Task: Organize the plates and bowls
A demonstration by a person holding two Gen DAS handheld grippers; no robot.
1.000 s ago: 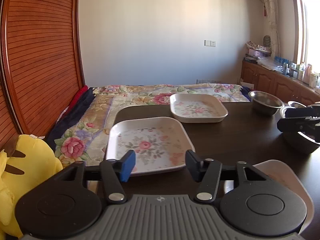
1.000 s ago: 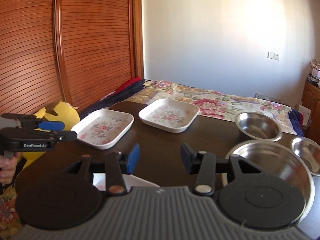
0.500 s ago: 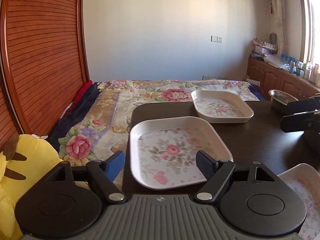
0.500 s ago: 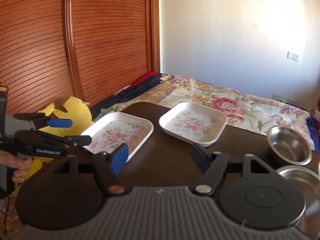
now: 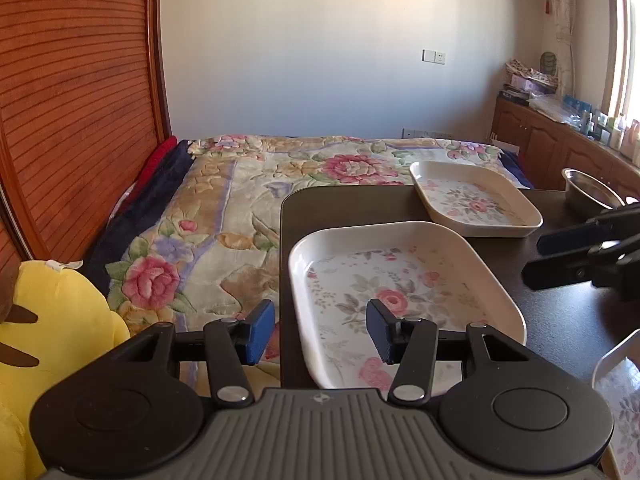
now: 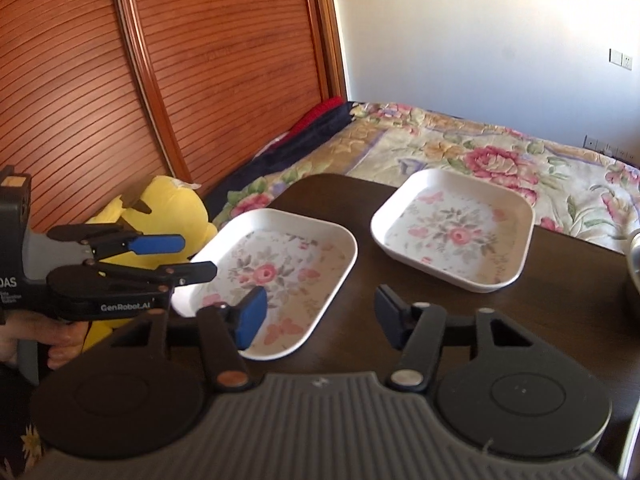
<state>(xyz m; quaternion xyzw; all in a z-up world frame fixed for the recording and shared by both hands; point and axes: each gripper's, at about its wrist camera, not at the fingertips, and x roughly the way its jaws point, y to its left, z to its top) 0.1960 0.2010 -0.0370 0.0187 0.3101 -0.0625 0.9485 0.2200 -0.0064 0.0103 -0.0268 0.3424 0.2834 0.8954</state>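
Dark worktop [image 5: 352,208] beside a flowered bed [image 5: 248,208]; left tool [image 5: 320,330] closing, empty, straddles the near glossy square plate's [image 5: 400,280] rim; right tool [image 6: 318,316] closing, empty, just beside it.

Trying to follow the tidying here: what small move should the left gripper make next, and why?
Probably ease the left gripper forward so its closing jaws straddle the near floral plate's left rim. Nothing is between them yet; one finger hangs off the table edge, the other over the plate.

Two plates [image 6: 280,264] [image 6: 456,232] lie apart on table [image 6: 540,320].
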